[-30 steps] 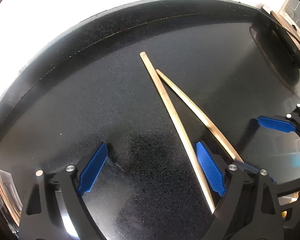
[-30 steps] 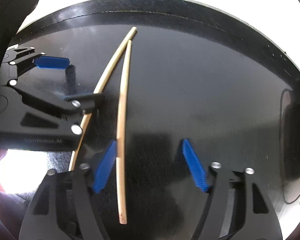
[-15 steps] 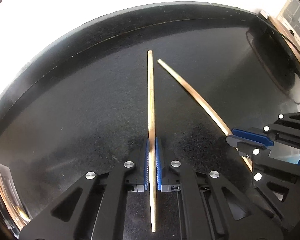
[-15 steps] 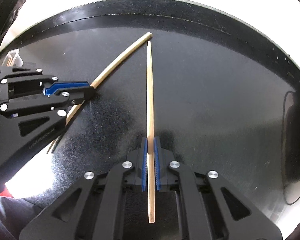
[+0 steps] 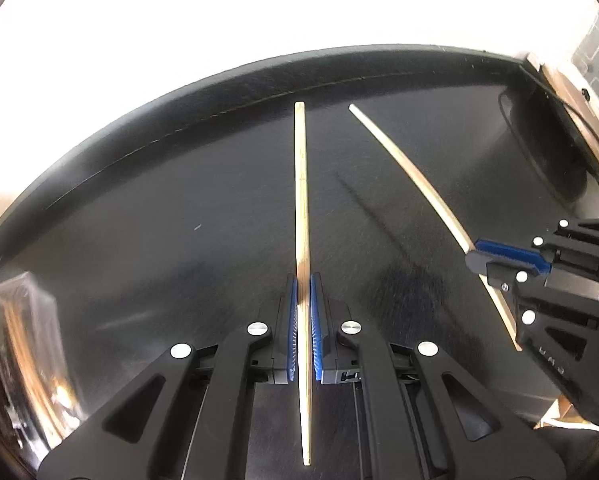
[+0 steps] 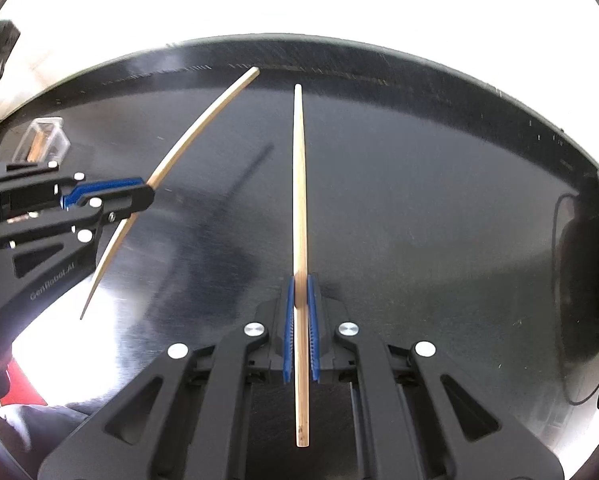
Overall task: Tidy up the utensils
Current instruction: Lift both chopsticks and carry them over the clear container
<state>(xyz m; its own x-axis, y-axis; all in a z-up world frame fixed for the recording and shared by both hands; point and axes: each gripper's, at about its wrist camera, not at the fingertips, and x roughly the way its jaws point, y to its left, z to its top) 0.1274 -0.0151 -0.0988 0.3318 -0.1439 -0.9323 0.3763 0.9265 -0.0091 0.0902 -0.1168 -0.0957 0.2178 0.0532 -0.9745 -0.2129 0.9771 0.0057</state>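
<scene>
Here both jaws clamp a chopstick each; the clear box's contents blur.

We hold both tongs pointing steeply down, the left tongs clamped tight with blue pads nearly meeting, and the right tongs pinched just as closely, side by side yet apart.

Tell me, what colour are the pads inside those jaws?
Blue pads, ribbed, on black jaws. The left wrist view shows them best.
</scene>
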